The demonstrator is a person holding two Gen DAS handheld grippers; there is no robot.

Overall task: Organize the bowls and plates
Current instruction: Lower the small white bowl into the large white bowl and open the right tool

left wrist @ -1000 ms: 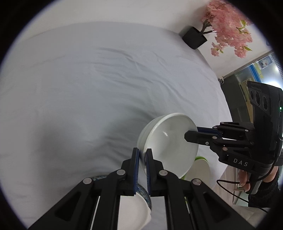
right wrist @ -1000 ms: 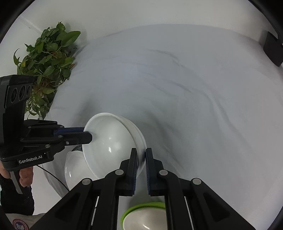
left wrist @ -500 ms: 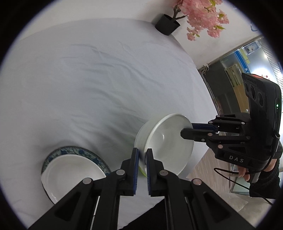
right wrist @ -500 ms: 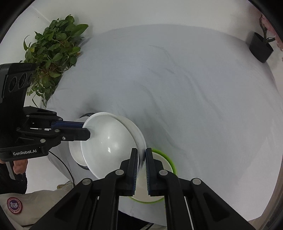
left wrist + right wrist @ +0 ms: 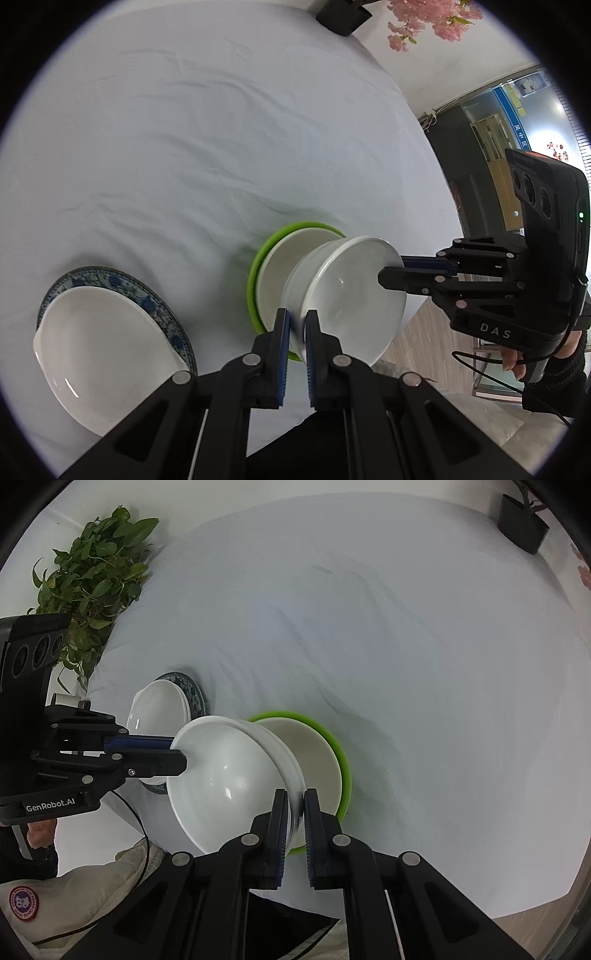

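2 grippers held 1 round white ceramic bowl by its rim, above the near edge of the table.

The left gripper pinched the bowl's rim on one side, fingers narrow; the right gripper pinched the opposite rim the same way. The bowl hung tilted over a green-rimmed white bowl that sat by the near edge of the white-clothed table. Toward the near left corner, another white bowl rested on a blue-patterned plate, just beside that edge. The cloth stretched bare to the far edge, where a black pot and a green leafy plant stood.
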